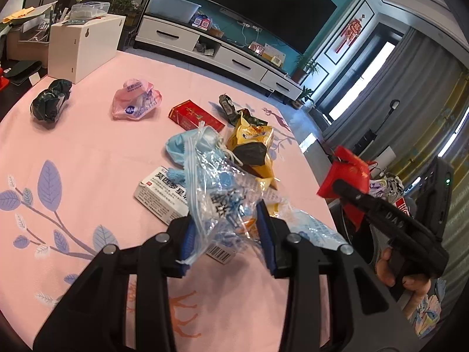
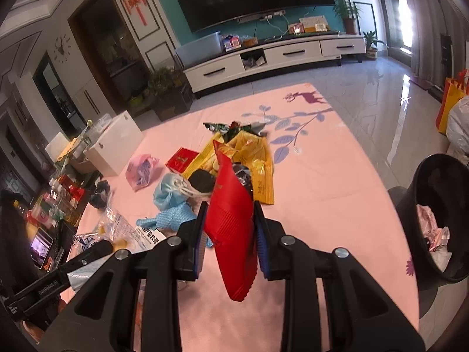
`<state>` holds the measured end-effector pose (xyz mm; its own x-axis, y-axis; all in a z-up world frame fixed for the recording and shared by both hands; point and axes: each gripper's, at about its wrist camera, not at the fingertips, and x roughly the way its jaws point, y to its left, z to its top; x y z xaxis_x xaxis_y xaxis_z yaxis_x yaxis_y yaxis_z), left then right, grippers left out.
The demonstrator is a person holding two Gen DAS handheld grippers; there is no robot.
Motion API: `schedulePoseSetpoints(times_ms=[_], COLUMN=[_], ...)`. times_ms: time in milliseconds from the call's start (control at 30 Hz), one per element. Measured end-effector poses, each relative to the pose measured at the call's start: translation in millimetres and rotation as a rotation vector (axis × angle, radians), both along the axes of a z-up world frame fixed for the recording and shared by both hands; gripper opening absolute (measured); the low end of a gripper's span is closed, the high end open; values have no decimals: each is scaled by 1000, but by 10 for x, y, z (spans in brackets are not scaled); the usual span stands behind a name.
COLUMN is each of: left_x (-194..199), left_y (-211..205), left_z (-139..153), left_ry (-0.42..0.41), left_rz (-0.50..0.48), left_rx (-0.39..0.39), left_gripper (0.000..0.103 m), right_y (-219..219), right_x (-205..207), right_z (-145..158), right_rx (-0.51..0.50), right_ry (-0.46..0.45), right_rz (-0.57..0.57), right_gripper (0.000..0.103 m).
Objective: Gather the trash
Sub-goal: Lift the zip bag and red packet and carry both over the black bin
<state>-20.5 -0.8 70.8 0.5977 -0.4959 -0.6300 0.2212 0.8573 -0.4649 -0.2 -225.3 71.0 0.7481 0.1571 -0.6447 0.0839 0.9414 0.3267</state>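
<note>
The right wrist view shows the right gripper (image 2: 228, 239) squeezing a red wrapper (image 2: 231, 220) tight, ready for the black trash bin (image 2: 439, 176) beside it, while the left gripper (image 1: 228, 234) pinches a clear plastic bag (image 1: 217, 193).

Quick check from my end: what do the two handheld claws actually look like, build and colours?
Both match: the left claw and the right claw have matte black plastic linkage arms with silver round rivets at the pivots and ribbed blue pads on the fingers. Seen from the left camera, the right claw's black body carries pale embossed lettering and a small green light. No sleeves visible.
</note>
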Motion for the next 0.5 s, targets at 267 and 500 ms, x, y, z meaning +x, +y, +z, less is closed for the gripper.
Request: schedulePoseSetpoints(times_ms=[267, 500], left_x=[-102, -171], left_y=[-291, -783], left_z=[83, 240], left_ry=[-37, -91], left_rz=[-50, -121], left_rx=[41, 104], left_gripper=[38, 38], right_y=[-28, -275], right_x=[-107, -283], right_z=[147, 360], right_rx=[-9, -15], right_ry=[-42, -102], right_rz=[0, -44], right_gripper=[30, 30])
